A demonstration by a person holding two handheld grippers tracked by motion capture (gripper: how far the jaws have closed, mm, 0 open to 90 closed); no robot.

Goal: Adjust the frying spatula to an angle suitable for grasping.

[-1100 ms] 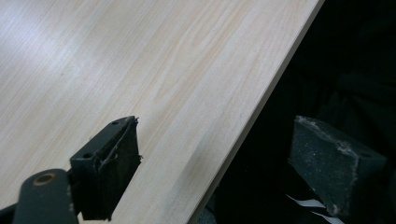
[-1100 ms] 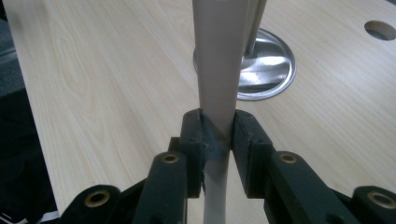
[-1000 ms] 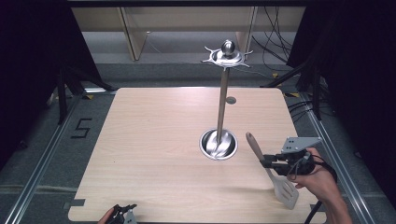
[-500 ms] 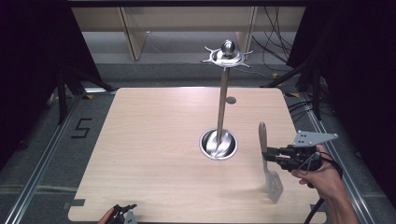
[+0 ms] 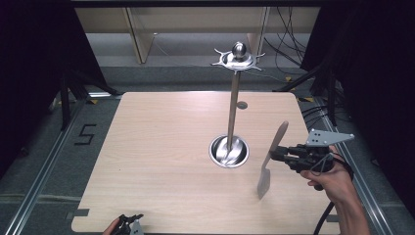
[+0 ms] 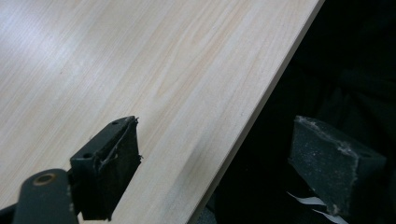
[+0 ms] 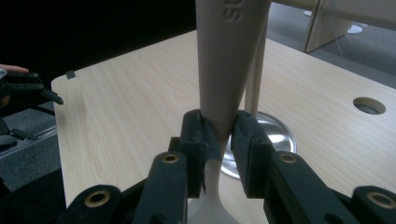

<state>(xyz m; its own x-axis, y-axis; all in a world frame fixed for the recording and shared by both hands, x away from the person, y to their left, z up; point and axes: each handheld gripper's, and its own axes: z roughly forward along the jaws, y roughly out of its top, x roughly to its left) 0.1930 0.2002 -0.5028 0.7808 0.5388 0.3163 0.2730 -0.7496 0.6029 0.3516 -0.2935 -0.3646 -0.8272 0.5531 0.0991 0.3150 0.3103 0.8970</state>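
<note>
Down at the near left corner of the counter [image 5: 161, 147], the left hand-held gripper [image 5: 128, 223] sits low with its jaws standing well apart, nothing between them, one pad over the wood and one past the edge. Across to the middle: a tall steel utensil stand [image 5: 234, 105] rises from its round base, hooks at the crown all bare. Now the right side, near the right edge, where the right hand-held gripper [image 5: 276, 154] is clamped on the spatula [image 5: 272, 155], handle up, blade down, clear of the counter by the look of it. It seems light and stiff, smooth enough to pivot in the pads, so the narrow neck below the flared handle looks the sound hold. The blade's lower end is hard to make out; in the right gripper view the handle top is cut off.
</note>
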